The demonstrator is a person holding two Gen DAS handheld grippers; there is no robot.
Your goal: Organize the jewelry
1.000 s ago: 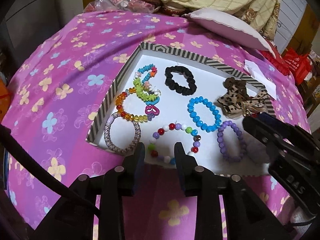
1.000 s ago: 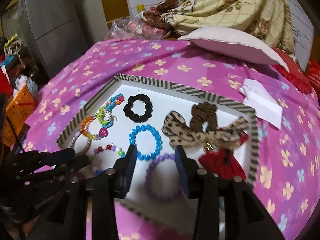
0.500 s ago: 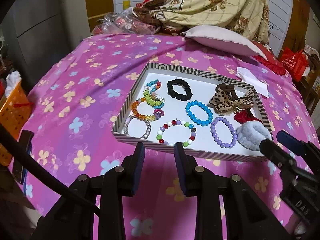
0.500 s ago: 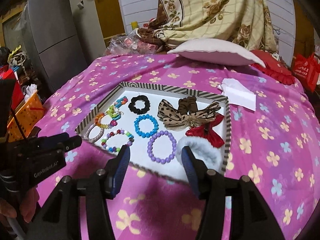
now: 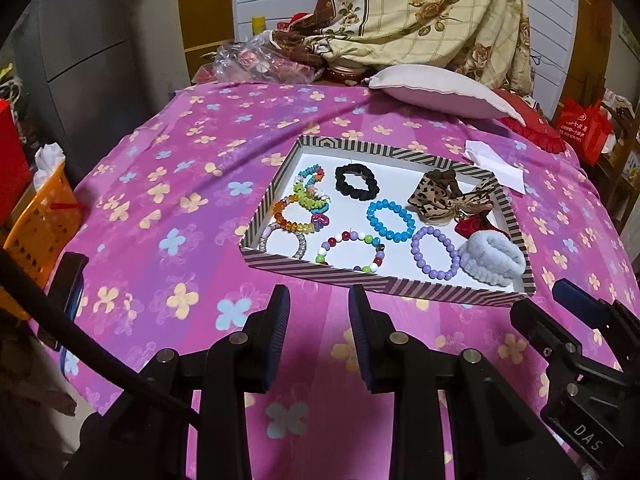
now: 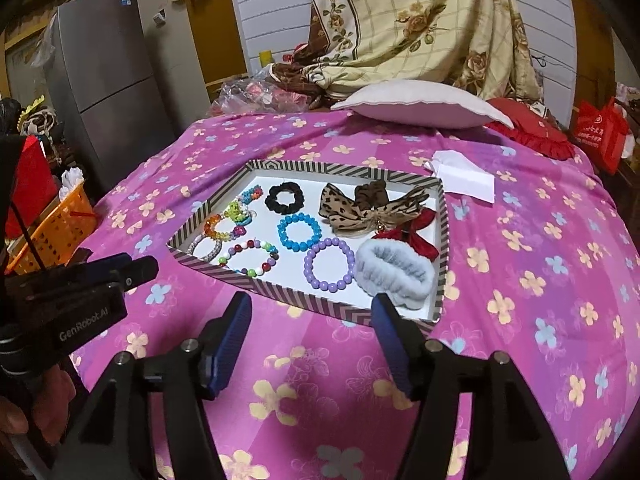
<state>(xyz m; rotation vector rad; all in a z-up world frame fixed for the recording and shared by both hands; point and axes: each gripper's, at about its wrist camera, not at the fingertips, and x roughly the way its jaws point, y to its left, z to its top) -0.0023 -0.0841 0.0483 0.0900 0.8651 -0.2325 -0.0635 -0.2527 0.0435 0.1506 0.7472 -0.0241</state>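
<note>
A surface draped in a pink flowered cloth (image 5: 168,216) fills both views; what lies beneath the cloth cannot be told. A white cushion (image 5: 440,90) is seen at the far edge of the cloth, beyond the striped tray (image 5: 280,261), which is taken here as the landmark.

The tray is set on the cloth, and all the jewelry is laid on its white floor. In its near right corner a grey fluffy scrunchie (image 5: 492,261) is found, with a red bow (image 6: 416,236) just behind it and a leopard-print bow (image 5: 436,196) further back. A black scrunchie (image 5: 356,182) is placed toward the far side. A blue bead bracelet (image 5: 390,220) lies at the middle, a purple bead bracelet (image 5: 436,252) near the front rim, and a mixed-colour bead bracelet (image 5: 350,252) left of that. Several small bright bracelets (image 5: 304,208) are clustered along the left wall.

The left gripper (image 5: 318,308) is held in front of the tray's near rim, fingers parted with nothing between them. The right gripper (image 6: 312,320) is held before the tray's near right corner; its fingers have just been opening and are released, grasping nothing.
</note>
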